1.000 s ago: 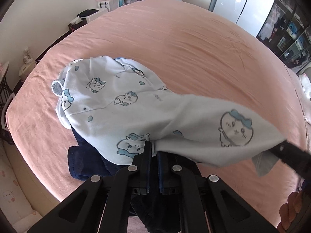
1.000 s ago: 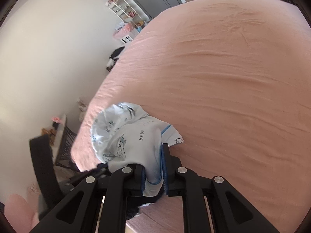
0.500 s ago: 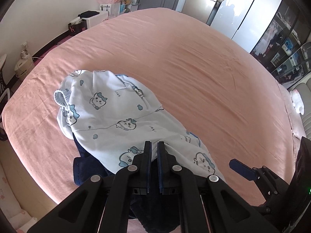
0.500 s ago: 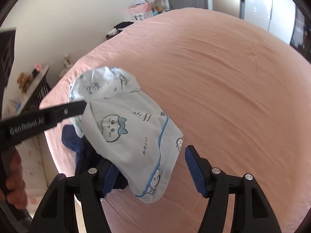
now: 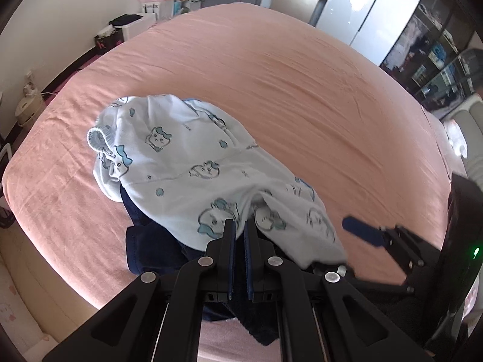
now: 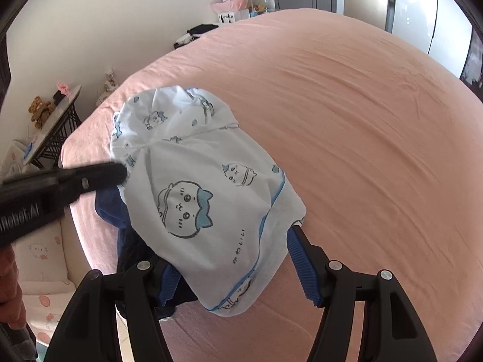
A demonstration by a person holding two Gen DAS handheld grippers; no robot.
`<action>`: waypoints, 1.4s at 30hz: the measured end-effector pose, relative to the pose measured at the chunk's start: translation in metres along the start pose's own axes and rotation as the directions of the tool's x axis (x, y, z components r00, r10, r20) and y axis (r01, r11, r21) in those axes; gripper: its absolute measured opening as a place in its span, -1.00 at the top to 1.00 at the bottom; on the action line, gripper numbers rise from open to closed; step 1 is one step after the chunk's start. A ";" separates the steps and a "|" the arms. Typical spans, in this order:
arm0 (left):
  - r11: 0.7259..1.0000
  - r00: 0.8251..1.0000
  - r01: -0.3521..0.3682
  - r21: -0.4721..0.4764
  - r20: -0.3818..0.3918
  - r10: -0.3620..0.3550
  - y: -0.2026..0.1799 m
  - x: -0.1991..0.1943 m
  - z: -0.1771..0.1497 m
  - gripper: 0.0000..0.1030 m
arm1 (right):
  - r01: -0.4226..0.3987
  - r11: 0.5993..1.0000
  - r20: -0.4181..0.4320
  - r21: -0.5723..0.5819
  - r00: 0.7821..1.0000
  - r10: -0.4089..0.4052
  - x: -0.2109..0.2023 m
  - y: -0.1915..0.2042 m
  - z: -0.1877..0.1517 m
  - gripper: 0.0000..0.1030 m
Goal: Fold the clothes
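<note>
Our left gripper (image 5: 238, 235) was clamped on the near edge of the pale blue printed garment (image 5: 187, 163), its jaws pressed together. Our right gripper (image 6: 232, 259) had its jaws apart and closing, the garment's hem lying loose between them, unpinched. The garment lay on the pink bed (image 6: 362, 120), draped over a dark navy garment (image 5: 157, 250) mostly hidden beneath. We read part of "GenRobot.AI" on the left gripper's blurred arm; small Japanese characters on the cloth were unclear.

Home bedroom (pink bed (image 5: 302, 69), wardrobes (image 5: 356, 9))
</note>
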State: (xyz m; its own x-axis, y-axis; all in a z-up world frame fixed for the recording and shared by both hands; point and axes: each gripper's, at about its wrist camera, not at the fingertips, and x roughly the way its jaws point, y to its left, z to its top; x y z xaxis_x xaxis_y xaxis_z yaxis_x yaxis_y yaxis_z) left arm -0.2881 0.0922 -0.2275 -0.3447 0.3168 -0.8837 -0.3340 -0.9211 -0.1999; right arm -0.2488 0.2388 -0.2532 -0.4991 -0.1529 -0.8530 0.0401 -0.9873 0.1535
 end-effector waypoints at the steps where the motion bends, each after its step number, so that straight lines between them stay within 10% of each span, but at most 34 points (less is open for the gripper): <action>1: 1.000 1.000 0.019 -0.015 -0.017 -0.019 0.001 0.001 -0.002 0.90 | 0.041 0.999 0.014 -0.009 0.999 -0.041 -0.002 0.001 0.001 0.25; 2: 0.998 0.998 0.052 -0.035 -0.038 -0.053 0.004 0.003 -0.003 0.90 | 0.088 0.996 0.015 -0.017 0.996 -0.088 -0.002 0.002 0.002 0.85; 3: 0.995 0.994 0.084 -0.056 -0.059 -0.087 0.006 0.005 -0.004 0.86 | 0.109 0.994 0.016 -0.015 0.994 -0.109 -0.004 0.002 0.003 0.91; 14: 1.000 0.996 0.003 -0.024 -0.089 -0.005 -0.002 0.023 -0.012 -0.13 | -0.002 0.996 0.098 0.092 0.995 -0.007 -0.025 -0.014 0.011 0.91; 19: 0.993 0.992 -0.104 0.061 -0.062 0.108 -0.023 0.028 -0.009 -0.17 | -0.046 0.989 0.141 0.144 0.990 0.026 -0.034 -0.024 0.016 0.91; 23: 0.919 0.941 -0.336 0.208 0.042 0.335 -0.048 0.033 -0.012 -0.17 | -0.071 0.982 0.162 0.175 0.986 0.043 -0.039 -0.032 0.017 0.91; 30: 0.943 0.963 -0.267 0.200 0.025 0.267 -0.055 0.045 -0.011 -0.18 | -0.121 0.972 0.200 0.202 0.977 0.080 -0.052 -0.042 0.019 0.91; 36: 0.889 0.911 -0.412 0.201 0.120 0.395 -0.056 0.054 0.005 -0.18 | -0.137 0.967 0.212 0.216 0.973 0.091 -0.058 -0.048 0.021 0.91; 42: 0.878 0.895 -0.447 0.170 0.069 0.442 -0.031 0.070 0.013 -0.17 | -0.158 0.964 0.210 0.214 0.971 0.112 -0.059 -0.050 0.022 0.91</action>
State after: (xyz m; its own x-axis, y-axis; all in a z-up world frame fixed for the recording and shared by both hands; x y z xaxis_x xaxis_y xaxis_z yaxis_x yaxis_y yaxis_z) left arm -0.3131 0.1463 -0.2778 -0.5163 -0.1077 -0.8496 -0.2887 -0.9121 0.2911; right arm -0.2401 0.2978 -0.2000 -0.6620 -0.2503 -0.7065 -0.0677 -0.9188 0.3890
